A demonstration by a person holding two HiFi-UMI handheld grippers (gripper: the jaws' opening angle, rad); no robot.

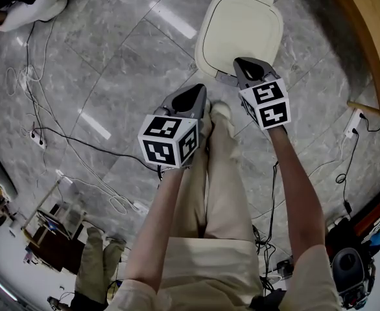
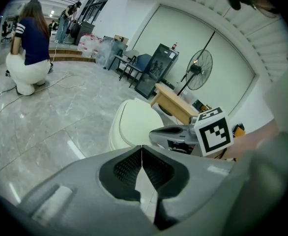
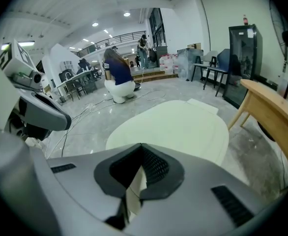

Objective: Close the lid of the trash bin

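**A:** What is seen of the floor [image 1: 112, 63]?

**B:** Glossy grey marble tiles, with cables [image 1: 67, 138] strewn across them.

**A:** And the furniture?

**B:** A wooden table [image 3: 274, 114], a standing fan [image 2: 200, 69] and a black cabinet [image 3: 242, 63] are set by a white wall [image 2: 173, 33]. Ceiling lights [image 3: 127, 14] are lit.

Bright indoor light, glare streaks on floor [image 1: 118, 57], fisheye warp, dark corners

Trash bin [image 1: 240, 28], cables [image 1: 80, 142] on floor [image 1: 112, 70]

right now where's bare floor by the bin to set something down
Bare floor lies left of the bin, up to the cables. Right of it the wooden table crowds in.
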